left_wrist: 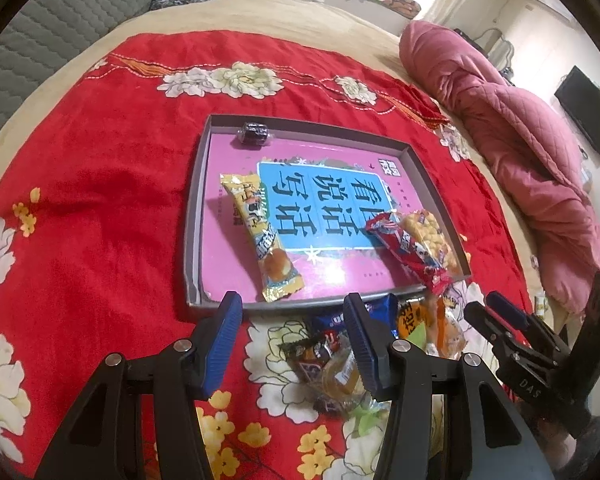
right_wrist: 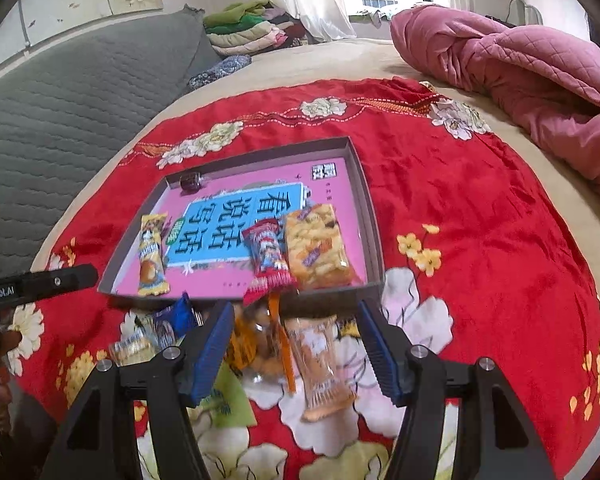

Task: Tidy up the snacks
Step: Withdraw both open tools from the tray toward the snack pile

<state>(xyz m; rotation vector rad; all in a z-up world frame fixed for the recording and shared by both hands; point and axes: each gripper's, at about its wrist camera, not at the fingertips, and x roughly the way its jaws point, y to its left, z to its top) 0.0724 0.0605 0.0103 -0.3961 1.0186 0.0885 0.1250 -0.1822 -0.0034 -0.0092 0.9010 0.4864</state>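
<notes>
Left wrist view looks down on a red flowered blanket [left_wrist: 100, 200] spread over a bed, where a shallow grey cardboard tray [left_wrist: 198, 208] with a pink and blue printed bottom lies flat. Inside the tray rest a long yellow snack packet [left_wrist: 256, 236], a red snack packet [left_wrist: 410, 252] lying partly over a clear packet of golden puffed snacks [left_wrist: 432, 240] at the near right corner, and a small dark wrapped sweet [left_wrist: 253, 133] at the far left corner. The left gripper [left_wrist: 292, 336] hangs just before the tray's near rim, its blue-padded fingers [left_wrist: 220, 344] apart with nothing between them. A loose heap of mixed snack packets [left_wrist: 340, 360] lies on the blanket outside the tray, below that gripper.

From the right wrist camera, the right gripper [right_wrist: 296, 348] hovers over this heap, its fingers [right_wrist: 210, 352] parted and empty; a clear orange-printed biscuit packet [right_wrist: 320, 364] lies on the blanket beneath the gap. A pink quilted duvet [right_wrist: 520, 76] is bunched at the far right of the bed.
</notes>
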